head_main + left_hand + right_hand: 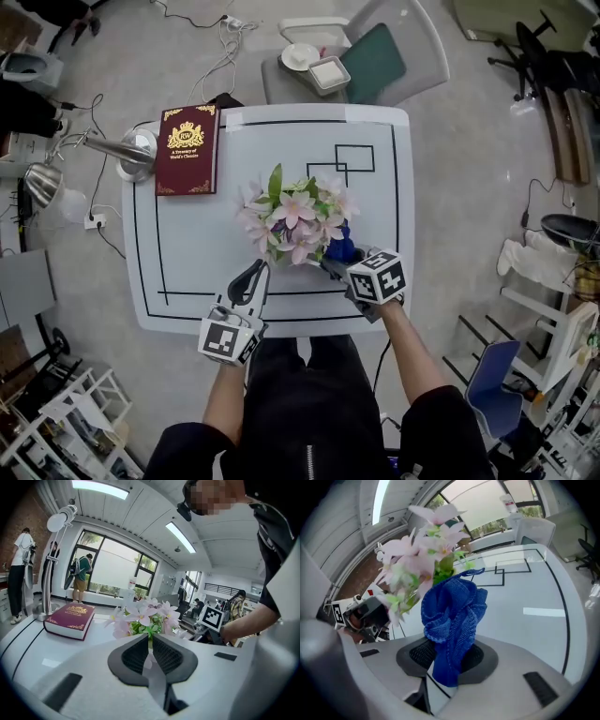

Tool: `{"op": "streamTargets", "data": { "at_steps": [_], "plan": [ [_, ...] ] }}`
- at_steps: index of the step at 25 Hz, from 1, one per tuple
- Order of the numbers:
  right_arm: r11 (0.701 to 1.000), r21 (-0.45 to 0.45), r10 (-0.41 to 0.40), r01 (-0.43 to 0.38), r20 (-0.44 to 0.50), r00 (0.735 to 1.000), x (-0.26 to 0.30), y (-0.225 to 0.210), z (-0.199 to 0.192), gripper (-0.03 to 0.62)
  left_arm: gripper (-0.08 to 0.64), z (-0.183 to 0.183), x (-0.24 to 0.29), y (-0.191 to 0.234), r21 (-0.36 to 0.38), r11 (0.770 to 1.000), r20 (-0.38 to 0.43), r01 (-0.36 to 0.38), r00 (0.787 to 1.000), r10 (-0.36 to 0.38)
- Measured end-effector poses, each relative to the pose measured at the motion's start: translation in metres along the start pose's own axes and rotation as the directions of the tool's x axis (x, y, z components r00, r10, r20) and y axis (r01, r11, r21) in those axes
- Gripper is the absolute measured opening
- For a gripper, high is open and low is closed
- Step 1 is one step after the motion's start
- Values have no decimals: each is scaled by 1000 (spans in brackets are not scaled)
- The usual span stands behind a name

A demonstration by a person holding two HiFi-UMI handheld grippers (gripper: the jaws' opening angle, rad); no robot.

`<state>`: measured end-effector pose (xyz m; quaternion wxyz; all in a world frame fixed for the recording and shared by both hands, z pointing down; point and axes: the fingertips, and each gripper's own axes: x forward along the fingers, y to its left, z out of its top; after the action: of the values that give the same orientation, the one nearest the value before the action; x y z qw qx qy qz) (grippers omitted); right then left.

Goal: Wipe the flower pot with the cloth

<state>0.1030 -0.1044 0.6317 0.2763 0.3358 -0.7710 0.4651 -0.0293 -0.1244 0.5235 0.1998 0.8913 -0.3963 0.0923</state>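
Observation:
Pink and white flowers (295,220) stand mid-table on the white table (187,281); the blossoms hide the pot from above. A blue knitted cloth (342,248) hangs bunched at the plant's right side, and my right gripper (335,265) is shut on it. In the right gripper view the cloth (452,616) rises out of the right gripper (452,651) just in front of the flowers (424,559). My left gripper (253,279) sits near the table's front edge, just left of the plant, shut and empty. In its own view the left gripper (150,641) points at the flowers (145,616).
A dark red book (187,150) lies at the table's back left, next to a silver desk lamp (127,155). A chair (375,56) holding a bowl and a tray stands behind the table. People stand by the window (84,573).

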Motion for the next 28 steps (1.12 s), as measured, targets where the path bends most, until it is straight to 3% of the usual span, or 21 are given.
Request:
{"op": "streamTargets", "data": {
  "at_steps": [5,10,16,21,25,28],
  "plan": [
    [998,-62,-20,18,-33,999,15,44,-36,110,32,-7,-17,0,-7,1000,13,2,1000,-2],
    [984,-157,-84,80,-23,996,50,87,-36,110,31,-13,-43,15,-14,1000,35,-27,999,28],
    [969,-222,-96,109,67,993,87,139,-2,110,32,-18,-86,50,-41,993,52,-111,992,113],
    [956,-228,-132,182,217,967,109,165,54,110,32,-22,-116,77,-70,983,72,-171,982,176],
    [942,-280,-123,185,227,966,134,191,82,110,31,-26,-131,92,-100,974,78,-201,975,209],
    [919,-317,-155,237,263,952,147,199,109,110,32,-28,-138,103,-116,970,83,-214,971,224]
  ]
}}
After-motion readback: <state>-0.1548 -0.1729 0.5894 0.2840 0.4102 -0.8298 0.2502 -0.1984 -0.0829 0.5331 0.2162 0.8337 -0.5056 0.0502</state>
